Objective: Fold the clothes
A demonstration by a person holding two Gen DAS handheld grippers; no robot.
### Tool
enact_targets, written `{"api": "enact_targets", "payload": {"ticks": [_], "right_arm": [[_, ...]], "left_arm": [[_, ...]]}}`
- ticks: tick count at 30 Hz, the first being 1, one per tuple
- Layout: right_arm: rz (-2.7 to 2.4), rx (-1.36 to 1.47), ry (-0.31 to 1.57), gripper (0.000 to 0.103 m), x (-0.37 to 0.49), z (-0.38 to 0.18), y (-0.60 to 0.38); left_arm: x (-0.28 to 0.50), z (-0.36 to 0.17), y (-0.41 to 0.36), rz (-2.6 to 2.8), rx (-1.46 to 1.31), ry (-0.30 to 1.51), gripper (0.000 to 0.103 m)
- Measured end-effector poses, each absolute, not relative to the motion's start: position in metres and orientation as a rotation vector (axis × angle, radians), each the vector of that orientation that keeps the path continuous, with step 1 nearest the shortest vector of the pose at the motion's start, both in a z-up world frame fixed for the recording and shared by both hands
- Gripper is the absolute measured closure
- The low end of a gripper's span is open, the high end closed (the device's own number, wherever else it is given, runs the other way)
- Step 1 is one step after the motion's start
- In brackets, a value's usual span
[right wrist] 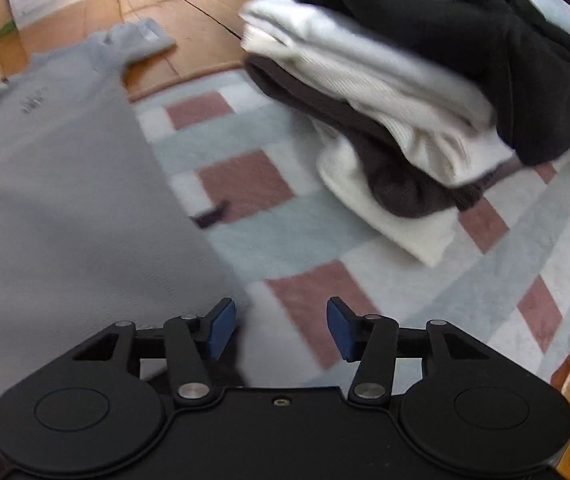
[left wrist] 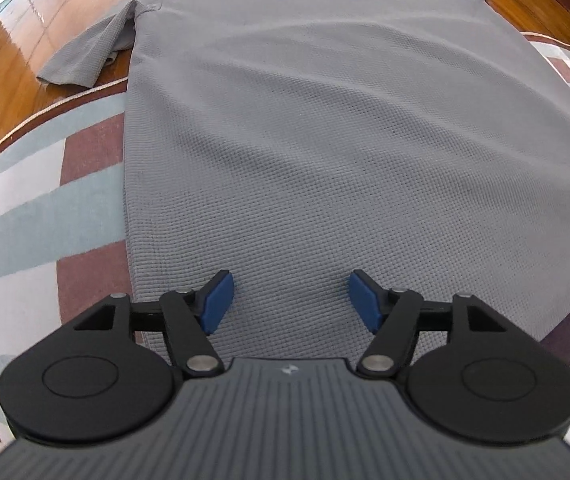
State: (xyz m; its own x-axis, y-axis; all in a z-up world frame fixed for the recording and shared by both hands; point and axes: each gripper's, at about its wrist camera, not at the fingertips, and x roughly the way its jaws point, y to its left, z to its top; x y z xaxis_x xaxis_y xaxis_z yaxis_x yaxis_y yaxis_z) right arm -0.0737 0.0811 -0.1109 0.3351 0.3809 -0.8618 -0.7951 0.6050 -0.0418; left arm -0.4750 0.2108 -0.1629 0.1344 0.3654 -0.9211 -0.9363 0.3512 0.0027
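A grey waffle-knit T-shirt lies spread flat, front up, partly on a checked rug and partly on the wooden floor, its collar at the far end. Its left sleeve is crumpled on the floor. My left gripper stands open low over the shirt's near hem, blue pads apart with only flat cloth under them. In the right wrist view the same shirt fills the left side. My right gripper is open above the rug just past the shirt's right edge, holding nothing.
A stack of folded clothes in black, white and dark brown sits on the rug to the right. A small dark scrap lies on the rug beside the shirt. Glossy wooden floor surrounds the rug.
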Motion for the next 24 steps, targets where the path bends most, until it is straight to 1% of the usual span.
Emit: {"api": "enact_targets", "payload": {"ticks": [4, 11, 14, 16, 17, 18, 20, 22, 24], "right_arm": [[0.960, -0.451, 0.918, 0.047, -0.094, -0.078, 0.088], [1.268, -0.481, 1.023, 0.046, -0.138, -0.047, 0.140], [1.360, -0.478, 1.075, 0.046, -0.156, -0.031, 0.166], [1.399, -0.456, 1.102, 0.045, -0.165, -0.019, 0.188], [1.418, -0.446, 1.115, 0.043, -0.170, -0.013, 0.198], [1.437, -0.435, 1.129, 0.035, -0.175, -0.007, 0.209], [1.444, -0.470, 1.205, 0.028, -0.179, -0.001, 0.245], [1.343, -0.562, 1.257, 0.028, -0.185, 0.001, 0.285], [1.236, -0.680, 1.245, 0.028, -0.194, 0.007, 0.321]], "left_arm": [[-0.481, -0.159, 0.212, 1.067, -0.747, 0.970, 0.039], [-0.500, -0.130, 0.216, 1.139, -0.719, 0.832, 0.039], [-0.515, -0.120, 0.228, 1.161, -0.795, 0.764, 0.039], [-0.525, -0.111, 0.245, 1.131, -0.896, 0.691, 0.039], [-0.530, -0.107, 0.257, 1.098, -0.965, 0.644, 0.039], [-0.536, -0.101, 0.271, 1.068, -1.026, 0.596, 0.039], [-0.544, -0.085, 0.300, 1.104, -1.043, 0.528, 0.039], [-0.547, -0.070, 0.326, 1.194, -0.988, 0.517, 0.039], [-0.553, -0.059, 0.349, 1.253, -0.969, 0.498, 0.038]]}}
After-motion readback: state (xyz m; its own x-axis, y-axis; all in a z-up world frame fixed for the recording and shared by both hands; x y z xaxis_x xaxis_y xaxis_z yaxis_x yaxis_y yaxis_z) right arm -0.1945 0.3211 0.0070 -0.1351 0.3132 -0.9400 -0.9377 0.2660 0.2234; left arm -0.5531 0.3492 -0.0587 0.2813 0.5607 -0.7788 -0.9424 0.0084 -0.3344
